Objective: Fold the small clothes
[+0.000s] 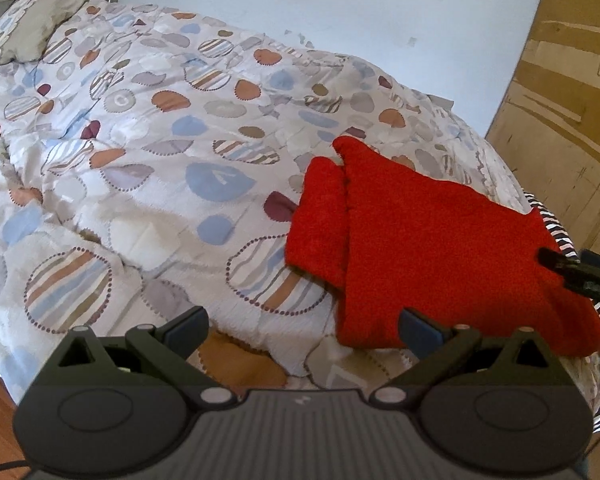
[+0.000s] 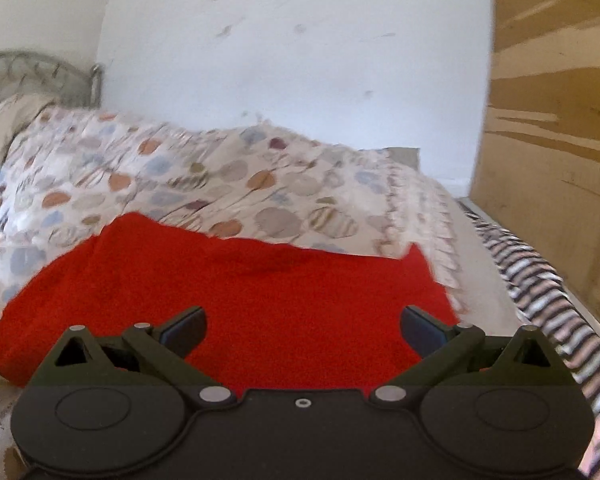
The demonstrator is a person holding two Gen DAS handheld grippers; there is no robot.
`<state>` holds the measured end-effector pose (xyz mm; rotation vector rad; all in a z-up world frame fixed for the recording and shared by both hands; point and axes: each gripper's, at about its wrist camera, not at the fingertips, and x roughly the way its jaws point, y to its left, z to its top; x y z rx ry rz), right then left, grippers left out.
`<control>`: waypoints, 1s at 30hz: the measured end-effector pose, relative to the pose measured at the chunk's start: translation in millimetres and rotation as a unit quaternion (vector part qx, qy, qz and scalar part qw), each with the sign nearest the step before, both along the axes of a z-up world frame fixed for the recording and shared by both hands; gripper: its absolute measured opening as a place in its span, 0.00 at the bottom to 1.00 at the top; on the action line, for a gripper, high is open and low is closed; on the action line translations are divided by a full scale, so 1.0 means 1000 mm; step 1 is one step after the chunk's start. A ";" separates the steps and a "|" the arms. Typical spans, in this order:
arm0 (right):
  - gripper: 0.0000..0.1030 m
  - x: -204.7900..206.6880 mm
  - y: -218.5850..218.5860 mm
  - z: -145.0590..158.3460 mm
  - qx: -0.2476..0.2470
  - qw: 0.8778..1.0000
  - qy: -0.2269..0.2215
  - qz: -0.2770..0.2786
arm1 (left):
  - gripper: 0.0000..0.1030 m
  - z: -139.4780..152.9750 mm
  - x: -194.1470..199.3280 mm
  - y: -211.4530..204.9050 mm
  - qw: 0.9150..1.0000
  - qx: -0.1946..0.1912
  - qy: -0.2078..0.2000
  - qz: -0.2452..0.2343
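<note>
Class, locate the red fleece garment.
The red fleece garment lies on the patterned quilt near the bed's right edge, beside striped fabric, in both wrist views.

No text, label, brand or number could be read in either view. A faint pale mark sat on the black finger of the right gripper (image 1: pixel 580 276) at the edge of the left wrist view, too blurred to make out.
</note>
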<state>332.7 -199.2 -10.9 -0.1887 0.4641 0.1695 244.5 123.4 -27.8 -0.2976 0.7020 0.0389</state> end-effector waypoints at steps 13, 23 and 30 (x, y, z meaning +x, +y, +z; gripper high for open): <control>0.99 -0.047 0.011 -0.054 -0.034 0.998 -0.045 0.013 | 0.99 -0.010 -0.006 0.002 1.000 -0.016 0.022 0.013; 0.99 -0.046 0.002 -0.060 0.001 0.998 -0.054 0.013 | 0.99 -0.017 -0.007 -0.017 1.000 -0.023 0.009 0.007; 0.99 -0.049 0.002 -0.062 0.003 0.998 -0.061 0.012 | 0.99 -0.008 0.025 -0.025 0.999 -0.027 -0.035 -0.010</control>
